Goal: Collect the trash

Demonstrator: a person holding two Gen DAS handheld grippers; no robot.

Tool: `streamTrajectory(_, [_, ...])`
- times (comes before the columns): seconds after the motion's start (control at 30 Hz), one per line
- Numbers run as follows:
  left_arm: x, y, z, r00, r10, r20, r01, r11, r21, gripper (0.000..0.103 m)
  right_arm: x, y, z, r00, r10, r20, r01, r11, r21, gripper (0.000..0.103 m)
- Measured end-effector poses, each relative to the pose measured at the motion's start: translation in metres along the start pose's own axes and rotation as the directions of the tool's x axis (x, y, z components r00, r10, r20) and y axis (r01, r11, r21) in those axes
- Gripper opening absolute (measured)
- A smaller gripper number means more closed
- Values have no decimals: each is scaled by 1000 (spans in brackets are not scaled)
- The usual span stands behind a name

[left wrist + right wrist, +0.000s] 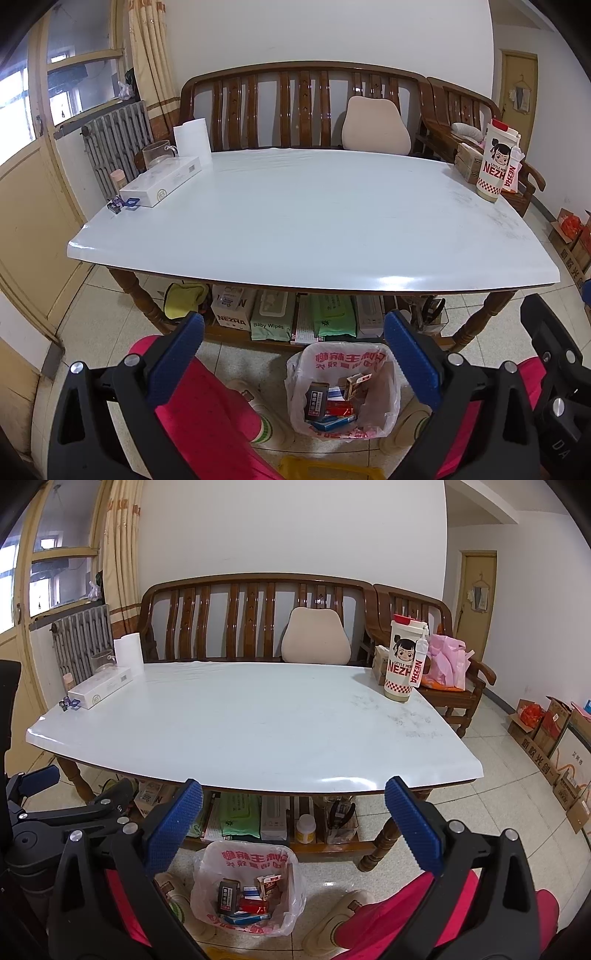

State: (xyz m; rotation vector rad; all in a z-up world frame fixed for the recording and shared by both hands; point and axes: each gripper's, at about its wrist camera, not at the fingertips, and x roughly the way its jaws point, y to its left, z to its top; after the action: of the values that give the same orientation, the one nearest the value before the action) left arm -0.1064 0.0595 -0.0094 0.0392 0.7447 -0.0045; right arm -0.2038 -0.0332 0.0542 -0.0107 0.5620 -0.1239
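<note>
- Clear plastic trash bag point(343, 391) is sitting right below my left gripper point(295, 358), mouth open for easy drops.
- I'm holding both it and my right gripper point(293, 834) spread wide, carrying nothing.

Left gripper point(293, 354) jaws spread wide and empty, right gripper point(293, 823) likewise, side by side

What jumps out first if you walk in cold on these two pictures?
Probably the tall cartoon Nezha cup at the far right corner of the wide white table. Then the trash bag on the floor in front of the table, holding small boxes, framed by the open blue-padded left gripper and right gripper.
</note>
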Motion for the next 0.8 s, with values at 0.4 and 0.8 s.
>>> streamTrajectory(0.4, [-1,1,0,1000,9,3,-9,1000,-5,95,-1,1,0,1000,2,0,-2,1000,0,97])
streamTrajectory(0.8, [-4,-2,2,998,54,45,-55,998,22,95,2,-2,3,1000,13,-6,-13,1000,-2,96])
